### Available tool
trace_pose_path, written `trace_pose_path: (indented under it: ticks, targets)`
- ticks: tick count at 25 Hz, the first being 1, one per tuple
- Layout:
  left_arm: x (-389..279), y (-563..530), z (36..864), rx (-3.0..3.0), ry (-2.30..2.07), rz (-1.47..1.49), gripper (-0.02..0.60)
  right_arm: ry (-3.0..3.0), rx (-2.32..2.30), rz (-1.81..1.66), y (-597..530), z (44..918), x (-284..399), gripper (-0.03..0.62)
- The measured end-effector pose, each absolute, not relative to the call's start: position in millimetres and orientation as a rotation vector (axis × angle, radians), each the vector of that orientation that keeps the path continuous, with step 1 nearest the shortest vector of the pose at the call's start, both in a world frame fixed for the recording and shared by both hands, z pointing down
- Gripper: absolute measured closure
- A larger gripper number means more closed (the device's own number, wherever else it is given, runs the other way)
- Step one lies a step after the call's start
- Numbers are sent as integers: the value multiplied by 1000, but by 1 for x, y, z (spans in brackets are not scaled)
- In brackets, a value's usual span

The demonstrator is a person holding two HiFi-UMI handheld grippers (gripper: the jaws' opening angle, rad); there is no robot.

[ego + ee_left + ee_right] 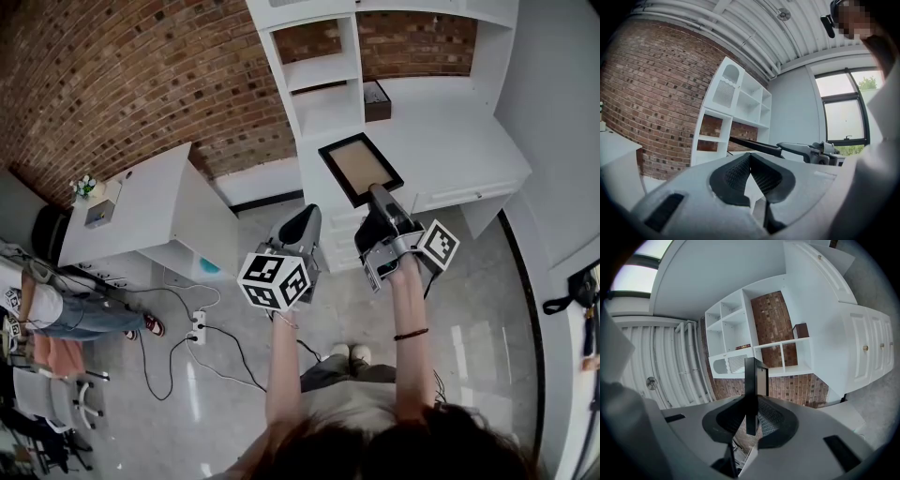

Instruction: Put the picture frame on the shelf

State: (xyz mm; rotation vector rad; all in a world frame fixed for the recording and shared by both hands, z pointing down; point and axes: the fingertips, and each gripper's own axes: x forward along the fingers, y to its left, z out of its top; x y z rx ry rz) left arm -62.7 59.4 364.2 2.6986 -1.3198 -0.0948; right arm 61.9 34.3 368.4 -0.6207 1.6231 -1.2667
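Carrying, head view: right tongs [378,193] pinching picture frame [360,167] by its near edge, short of shelf [323,73]. Left gripper view: left tongs [750,158] pressed together, empty. Right gripper view: picture frame edge-on between pads; advise firm grip, levelling before entry.

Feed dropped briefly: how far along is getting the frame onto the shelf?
Done: the picture frame is picked up, clamped in the right gripper. In hand: it is held in front of the white shelf. Remaining: setting it on a shelf board. The left gripper is shut, empty.
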Motion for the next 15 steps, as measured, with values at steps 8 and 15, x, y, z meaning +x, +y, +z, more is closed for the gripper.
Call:
trace_pose_path:
  ticks: [8, 15]
  targets:
    - [-58, 64, 366, 2684, -1348, -99, 571, 1623, -598, -1293, 38, 371, 64, 522]
    - [-62, 62, 365, 2684, -1364, -89, 571, 1612, -575, -1304, 35, 371, 60, 522]
